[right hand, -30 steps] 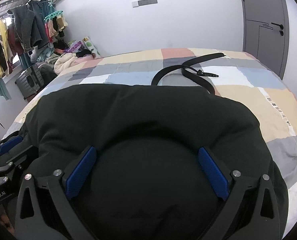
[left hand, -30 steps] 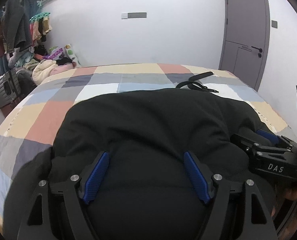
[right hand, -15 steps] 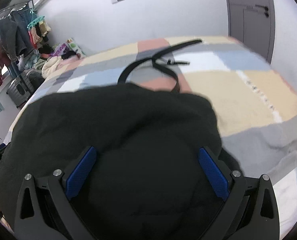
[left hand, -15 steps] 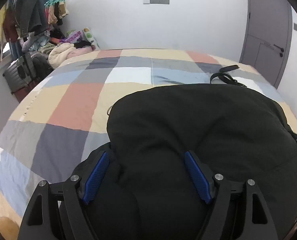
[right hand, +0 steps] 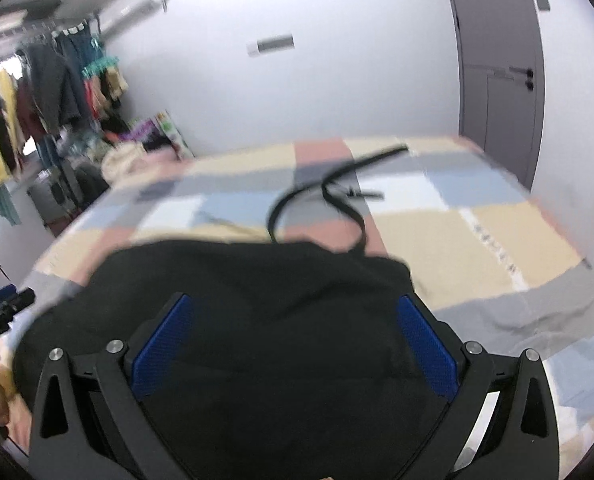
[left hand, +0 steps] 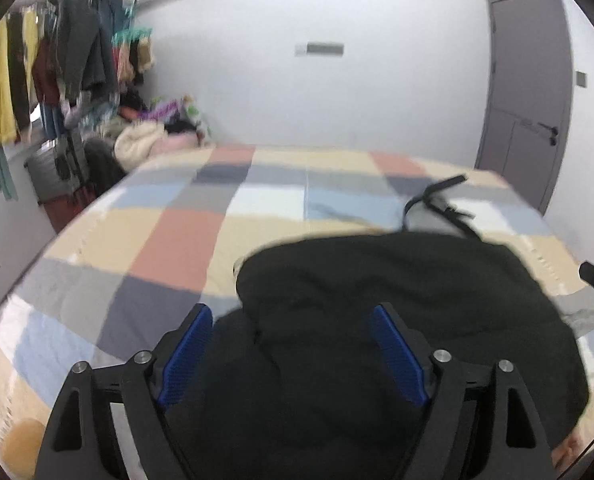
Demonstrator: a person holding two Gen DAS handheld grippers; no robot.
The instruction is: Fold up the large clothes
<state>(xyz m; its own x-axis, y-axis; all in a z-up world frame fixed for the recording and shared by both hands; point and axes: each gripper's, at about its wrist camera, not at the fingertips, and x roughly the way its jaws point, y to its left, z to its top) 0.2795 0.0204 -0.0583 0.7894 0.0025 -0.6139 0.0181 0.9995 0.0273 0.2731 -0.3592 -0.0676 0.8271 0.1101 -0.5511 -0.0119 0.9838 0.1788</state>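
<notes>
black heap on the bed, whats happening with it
A person holds a pair of tongs in each hand over a black garment bunched on a checked bedspread. The left tongs are opening, with the fabric below and between the pads; the right tongs stand wide, gripping nothing visible. A black belt lies just beyond the garment. The garment looks roughly folded, not neat.

— Lighting: even, soft daylight is noted; the plain white back wall [left hand: 377,92] is brightly lit.
— Quality: motion blur is recorded throughout; fisheye bending and dark corners are observed.
</notes>
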